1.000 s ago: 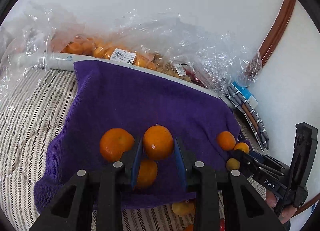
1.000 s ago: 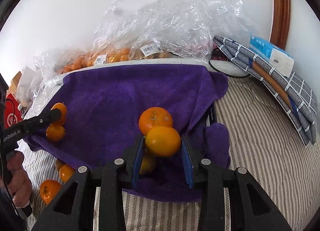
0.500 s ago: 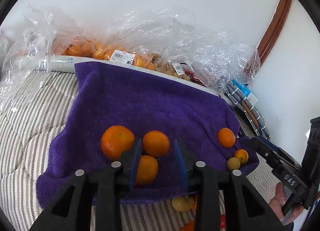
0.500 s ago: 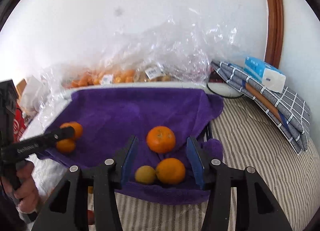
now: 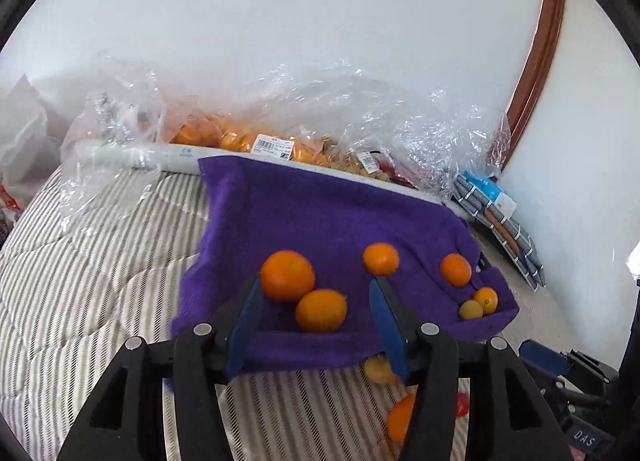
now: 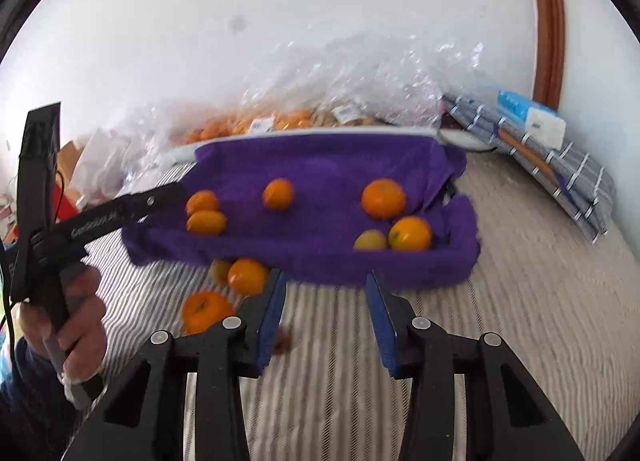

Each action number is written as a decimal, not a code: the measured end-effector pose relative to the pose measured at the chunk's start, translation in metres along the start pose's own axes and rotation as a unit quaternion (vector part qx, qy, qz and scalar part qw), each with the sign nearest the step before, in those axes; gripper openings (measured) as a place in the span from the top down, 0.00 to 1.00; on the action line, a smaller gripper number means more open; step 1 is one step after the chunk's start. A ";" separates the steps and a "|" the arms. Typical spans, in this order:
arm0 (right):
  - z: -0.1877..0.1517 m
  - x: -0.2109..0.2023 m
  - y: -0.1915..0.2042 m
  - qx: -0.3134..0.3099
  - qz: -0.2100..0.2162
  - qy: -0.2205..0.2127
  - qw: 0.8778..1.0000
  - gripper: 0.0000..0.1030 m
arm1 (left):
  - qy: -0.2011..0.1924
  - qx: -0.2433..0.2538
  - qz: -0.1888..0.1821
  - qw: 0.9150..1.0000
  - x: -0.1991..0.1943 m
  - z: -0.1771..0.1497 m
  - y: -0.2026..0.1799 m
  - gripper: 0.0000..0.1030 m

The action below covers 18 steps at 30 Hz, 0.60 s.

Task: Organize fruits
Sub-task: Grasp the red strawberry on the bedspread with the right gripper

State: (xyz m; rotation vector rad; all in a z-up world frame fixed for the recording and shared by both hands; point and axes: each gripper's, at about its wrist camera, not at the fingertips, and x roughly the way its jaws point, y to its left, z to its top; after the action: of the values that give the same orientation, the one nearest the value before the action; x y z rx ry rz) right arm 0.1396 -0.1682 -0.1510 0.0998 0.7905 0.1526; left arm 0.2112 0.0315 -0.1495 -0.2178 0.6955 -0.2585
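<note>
**Both tools free of fruit above the purple towel**

The left tool [image 5: 316, 313] hangs over the towel's near edge, its jaws opening, an orange [image 5: 321, 310] lying loose between them and a larger orange [image 5: 287, 275] just beside the left pad. The right tool [image 6: 326, 313] is over the striped bed [image 6: 520, 301], jaws closing on nothing. The purple towel [image 6: 328, 165] carries six fruits in two groups plus one alone. Three more, somewhat blurred, lie on the bed by its front edge [image 6: 247, 276]. Bagged fruit [image 5: 240, 141] sits behind
</note>
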 end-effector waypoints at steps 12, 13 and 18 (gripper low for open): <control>-0.026 0.029 0.031 -0.028 0.034 0.057 0.997 0.62 | 0.009 -0.016 0.009 1.000 -0.028 -0.022 0.023 0.46; -0.025 0.034 0.031 -0.029 0.028 0.065 0.997 0.62 | 0.012 -0.014 0.008 1.000 -0.028 -0.023 0.022 0.46; -0.025 0.042 0.028 -0.017 0.015 0.082 0.996 0.77 | 0.017 0.013 0.004 1.000 -0.026 -0.026 0.013 0.46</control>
State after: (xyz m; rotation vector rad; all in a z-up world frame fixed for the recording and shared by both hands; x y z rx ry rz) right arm 0.1483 -0.1330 -0.1934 0.0677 0.9509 0.2053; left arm 0.1766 0.0487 -0.1572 -0.1864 0.7253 -0.2635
